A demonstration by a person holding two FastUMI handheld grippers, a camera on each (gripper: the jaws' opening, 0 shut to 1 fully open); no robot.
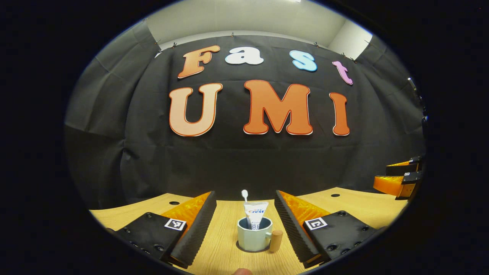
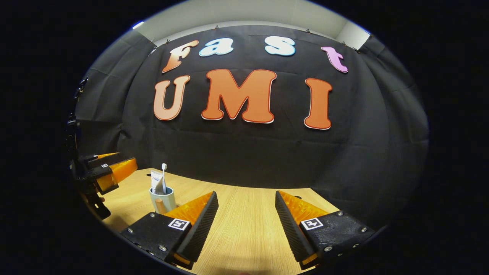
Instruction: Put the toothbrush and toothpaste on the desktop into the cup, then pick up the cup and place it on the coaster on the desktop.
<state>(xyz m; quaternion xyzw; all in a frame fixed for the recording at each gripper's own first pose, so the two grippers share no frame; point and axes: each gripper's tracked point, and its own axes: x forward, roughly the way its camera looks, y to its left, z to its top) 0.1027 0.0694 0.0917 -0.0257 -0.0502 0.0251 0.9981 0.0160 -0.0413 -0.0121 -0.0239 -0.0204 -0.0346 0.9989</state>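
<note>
A pale cup (image 1: 252,240) with a wooden handle (image 1: 276,240) stands upright on the wooden desktop (image 1: 225,233). A toothpaste tube (image 1: 256,214) and a toothbrush (image 1: 245,195) stand inside it. In the left gripper view the cup sits framed between the fingers of my open left gripper (image 1: 245,194), with neither finger touching it. The right gripper view shows the cup (image 2: 163,198) at the left, the left gripper (image 2: 128,163) a short way beyond it. My right gripper (image 2: 246,194) is open over bare desktop with nothing between its fingers. It appears at the far right as the right gripper (image 1: 382,173).
The desktop (image 2: 244,214) ends at the black cloth wall close behind the cup. Small round holes (image 1: 174,203) (image 1: 335,195) mark the tabletop near its back edge.
</note>
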